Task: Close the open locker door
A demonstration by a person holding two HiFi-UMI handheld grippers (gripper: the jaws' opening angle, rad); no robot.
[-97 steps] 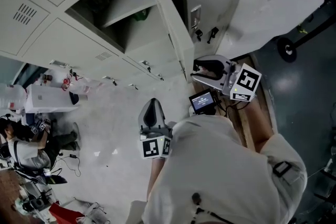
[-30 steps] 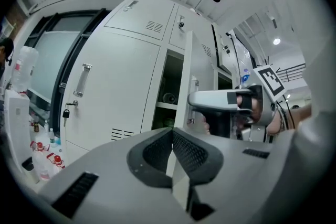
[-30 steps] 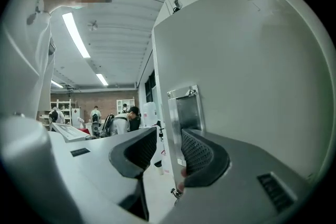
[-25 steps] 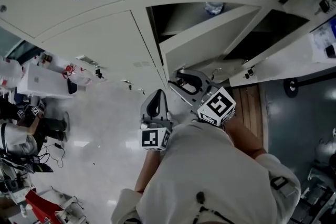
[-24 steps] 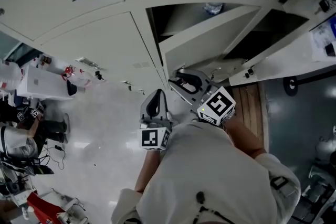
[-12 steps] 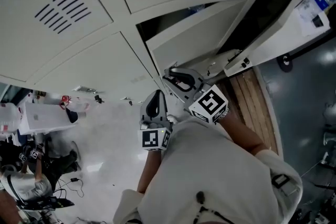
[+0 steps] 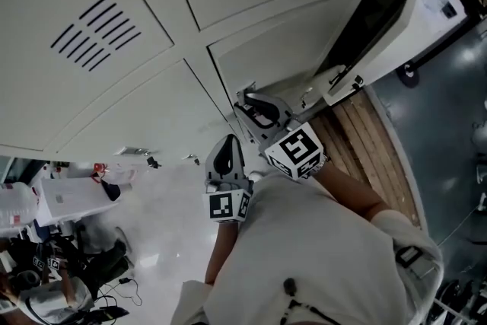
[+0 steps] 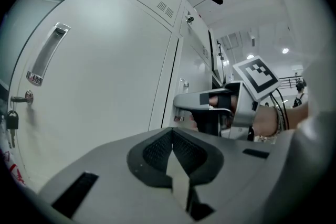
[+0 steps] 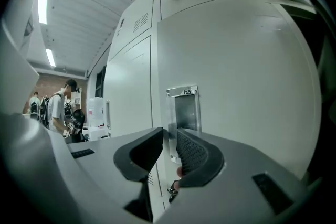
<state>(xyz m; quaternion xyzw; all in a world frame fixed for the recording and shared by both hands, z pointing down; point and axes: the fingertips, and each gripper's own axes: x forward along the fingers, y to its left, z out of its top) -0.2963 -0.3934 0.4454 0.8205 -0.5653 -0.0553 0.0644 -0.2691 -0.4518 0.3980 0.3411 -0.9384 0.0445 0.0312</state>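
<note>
The pale locker door (image 7: 281, 49) stands flush with its neighbours, and no dark gap shows round it. My right gripper (image 7: 249, 101) points level at it. In the right gripper view the door (image 9: 236, 76) fills the frame, with its recessed metal handle (image 9: 185, 108) just ahead. The right gripper (image 9: 169, 145) has just been closing, and the handle's left rim stands in the narrow gap between its jaws. My left gripper (image 7: 224, 148) hovers beside it, apart from the lockers. The left gripper (image 8: 172, 139) is shut on nothing.
Another locker door (image 7: 373, 15) hangs open to the right, dark inside. Wooden boards (image 7: 358, 133) lie below it. Closed lockers with vents (image 7: 95, 30) fill the left. A door with a bar handle (image 8: 47, 57) and keys (image 8: 10, 119) is nearby. People (image 9: 58, 107) stand far off.
The open door has swung in until it is flush, and the dark opening with the bottle is gone. The right gripper followed it, its jaws narrowing. The left gripper drifted along beside it.
</note>
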